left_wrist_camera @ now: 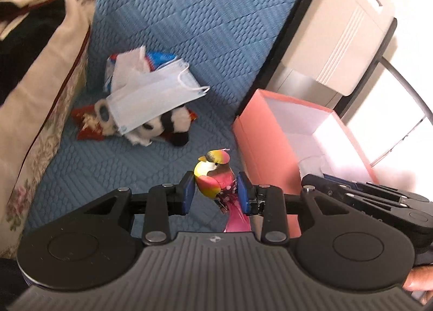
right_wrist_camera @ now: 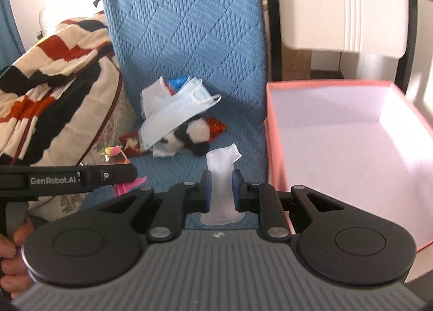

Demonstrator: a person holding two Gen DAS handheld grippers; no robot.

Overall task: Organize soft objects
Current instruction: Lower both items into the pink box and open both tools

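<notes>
Over blue quilt, left tool grips bird, right tool tissue.

Your colourful toy bird sits upright, clamped; your white sock stands pinched; mask drapes the panda plush; pink box lies open.

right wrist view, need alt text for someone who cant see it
The right claw grips a crumpled white tissue above a blue quilted bed, beside an empty pink box. Behind lie a face mask and a panda plush.
</notes>
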